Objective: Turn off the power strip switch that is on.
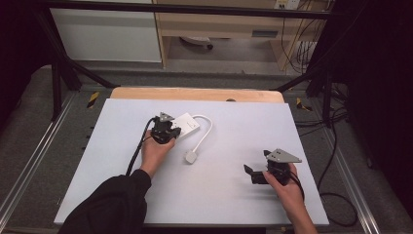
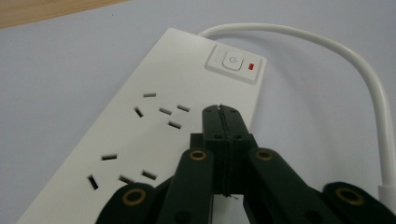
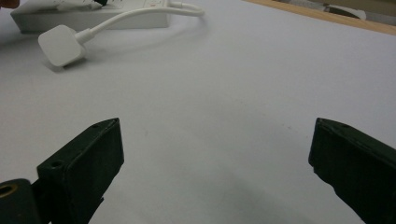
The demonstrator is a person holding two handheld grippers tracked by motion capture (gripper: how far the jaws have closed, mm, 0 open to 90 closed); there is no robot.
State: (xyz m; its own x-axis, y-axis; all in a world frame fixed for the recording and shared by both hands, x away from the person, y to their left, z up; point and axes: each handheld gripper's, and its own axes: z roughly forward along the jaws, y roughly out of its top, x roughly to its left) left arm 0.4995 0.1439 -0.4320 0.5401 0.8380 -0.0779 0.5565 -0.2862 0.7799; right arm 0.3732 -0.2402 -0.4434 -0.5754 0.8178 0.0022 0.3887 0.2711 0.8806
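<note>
A white power strip (image 2: 154, 116) (image 1: 187, 124) lies on the pale table sheet, with a rocker switch (image 2: 232, 62) and a red light at its far end. Its white cable (image 2: 355, 65) (image 1: 204, 134) loops round to a white plug (image 1: 190, 157) (image 3: 60, 44) lying flat on the sheet. My left gripper (image 2: 220, 112) (image 1: 165, 130) is shut, its joined tips held over the strip a little short of the switch, with nothing between them. My right gripper (image 3: 215, 158) (image 1: 254, 171) is open and empty, low over bare sheet at the right front.
A wooden tabletop strip (image 1: 195, 93) shows behind the sheet (image 1: 234, 146). Black frame bars (image 1: 58, 73) and loose cables (image 1: 336, 122) run along the table's sides. A shelf unit (image 1: 219, 29) stands on the floor behind.
</note>
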